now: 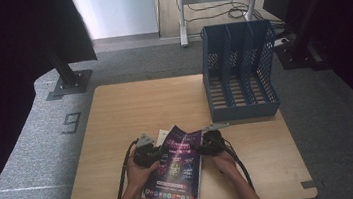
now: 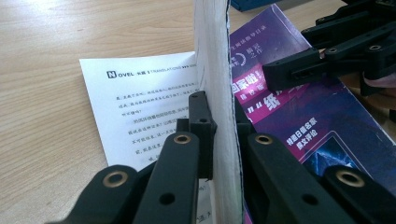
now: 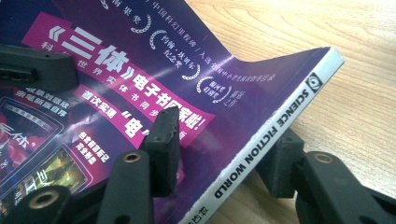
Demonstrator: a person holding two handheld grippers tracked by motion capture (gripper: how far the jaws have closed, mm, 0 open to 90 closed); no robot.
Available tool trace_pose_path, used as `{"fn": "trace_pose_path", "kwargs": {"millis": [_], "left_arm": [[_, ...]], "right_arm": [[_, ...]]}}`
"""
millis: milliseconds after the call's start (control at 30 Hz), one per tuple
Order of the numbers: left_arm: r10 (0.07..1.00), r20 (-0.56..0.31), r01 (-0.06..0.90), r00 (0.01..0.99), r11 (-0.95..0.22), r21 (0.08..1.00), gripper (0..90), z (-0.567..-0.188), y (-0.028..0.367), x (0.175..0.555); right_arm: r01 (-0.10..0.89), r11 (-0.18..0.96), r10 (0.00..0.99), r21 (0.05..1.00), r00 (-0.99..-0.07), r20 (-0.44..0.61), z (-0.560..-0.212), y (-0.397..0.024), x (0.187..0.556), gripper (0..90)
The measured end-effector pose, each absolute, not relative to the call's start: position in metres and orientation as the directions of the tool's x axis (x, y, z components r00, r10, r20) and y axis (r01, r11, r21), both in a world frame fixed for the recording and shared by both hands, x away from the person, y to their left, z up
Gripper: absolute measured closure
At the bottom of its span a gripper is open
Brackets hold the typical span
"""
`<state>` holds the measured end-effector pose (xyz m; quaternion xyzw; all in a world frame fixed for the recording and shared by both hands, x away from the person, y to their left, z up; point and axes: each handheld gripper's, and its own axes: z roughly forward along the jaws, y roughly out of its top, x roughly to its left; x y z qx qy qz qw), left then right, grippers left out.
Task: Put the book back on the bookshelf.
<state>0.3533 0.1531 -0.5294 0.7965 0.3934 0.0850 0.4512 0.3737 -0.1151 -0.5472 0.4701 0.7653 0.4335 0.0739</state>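
Observation:
A magazine (image 1: 174, 167) with a purple cover (image 3: 140, 56) lies at the table's near edge, its far end lifted and bent. My left gripper (image 1: 158, 154) holds its left side. In the left gripper view the pads of that gripper (image 2: 219, 116) press on both sides of the white page edge. My right gripper (image 1: 198, 150) sits at the magazine's right side. In its own view my right gripper (image 3: 224, 144) straddles the white spine, one pad above the cover and one beneath, with a gap showing. A printed white sheet (image 2: 135, 112) lies under the magazine.
A blue slotted file holder (image 1: 239, 72) stands at the back right of the wooden table (image 1: 140, 103). A person's forearms come in from the near edge. Grey carpet surrounds the table, with stand feet at the back left.

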Motion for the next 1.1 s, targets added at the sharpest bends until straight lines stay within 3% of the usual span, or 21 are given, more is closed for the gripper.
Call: {"fn": "trace_pose_path", "kwargs": {"millis": [500, 1100], "left_arm": [[0.683, -0.226, 0.511, 0.694, -0.246, 0.824, 85.9, -0.515, 0.157, 0.346], [0.653, -0.233, 0.460, 0.721, -0.200, 0.865, 85.5, -0.499, 0.160, 0.338]], "right_arm": [[0.628, 0.148, 0.758, 0.764, -0.568, 0.320, -0.530, -0.125, 0.365, 62.4], [0.536, 0.129, 0.757, 0.835, -0.597, 0.266, -0.504, -0.133, 0.347, 64.6]]}}
